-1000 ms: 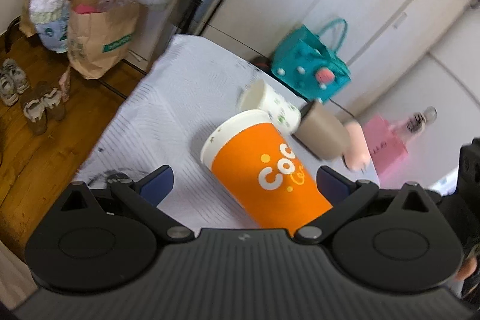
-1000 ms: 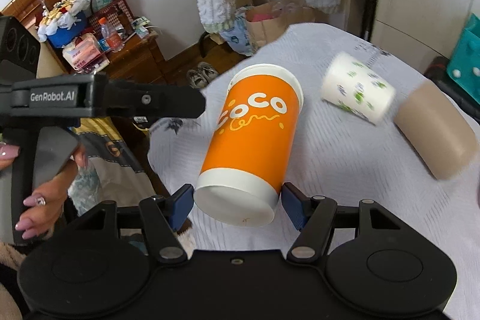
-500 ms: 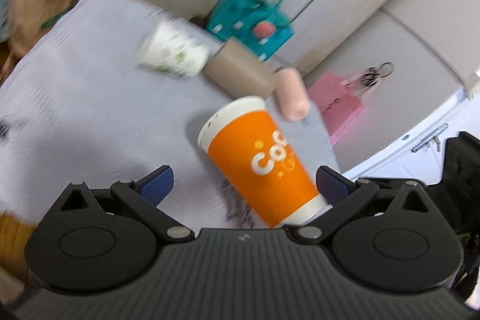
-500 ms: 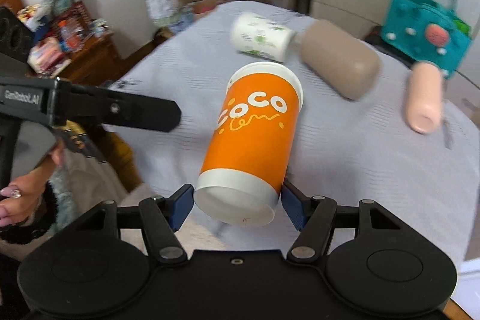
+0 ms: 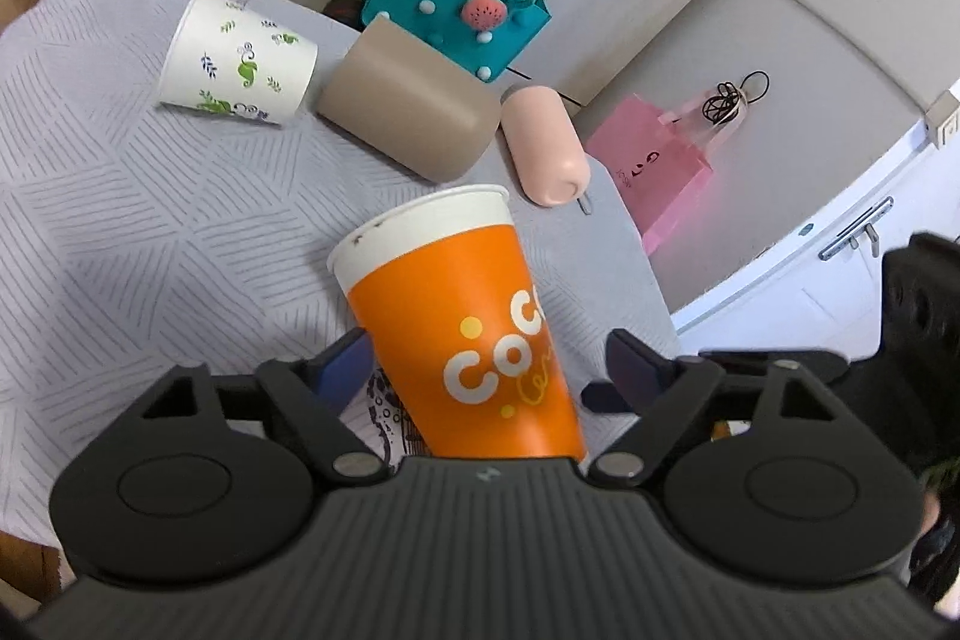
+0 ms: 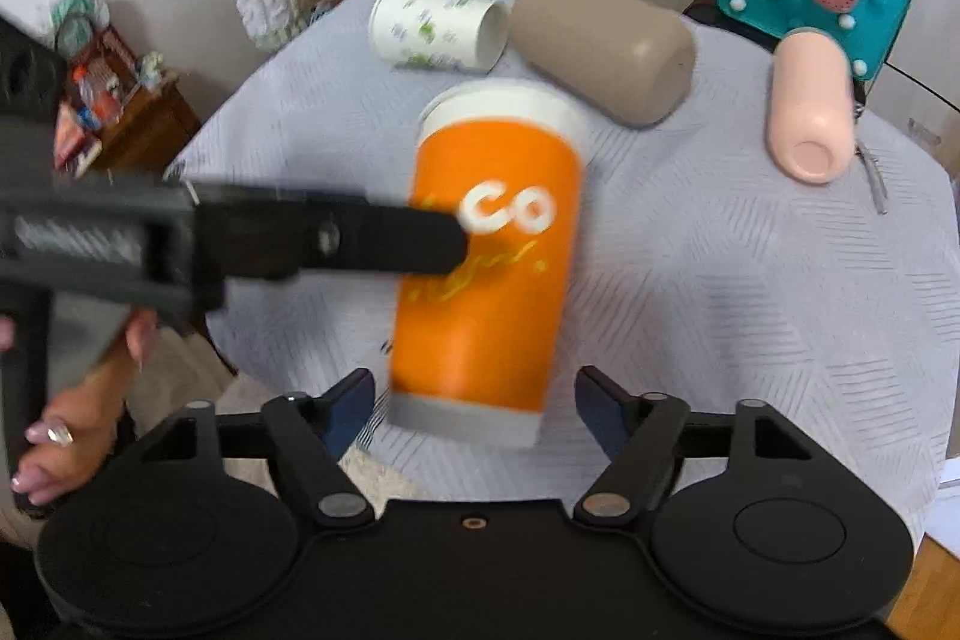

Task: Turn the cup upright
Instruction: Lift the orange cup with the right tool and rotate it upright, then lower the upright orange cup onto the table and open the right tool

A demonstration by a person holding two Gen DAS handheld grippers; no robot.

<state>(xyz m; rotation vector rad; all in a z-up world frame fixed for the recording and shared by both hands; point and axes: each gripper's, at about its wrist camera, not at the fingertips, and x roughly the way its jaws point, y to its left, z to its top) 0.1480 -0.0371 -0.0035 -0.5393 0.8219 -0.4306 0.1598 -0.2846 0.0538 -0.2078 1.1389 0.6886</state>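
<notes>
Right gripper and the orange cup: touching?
Apart. The right wrist view shows the right gripper open, with tablecloth visible on both sides between it and the orange cup.

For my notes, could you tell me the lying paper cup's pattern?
White with green leaf sprigs; left wrist view.

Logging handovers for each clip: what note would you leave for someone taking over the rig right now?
Left gripper: jaws open around the orange cup, a gap showing on one side.
Right gripper: jaws open, either side of the cup's base, not touching.
Cup: tilted over the table, rim away from both cameras, blurred in the right view, so not settled.
Done: the cup is off its side.
Left: stand it upright. The white cup, tan cup and pink cup lie on their sides.
</notes>
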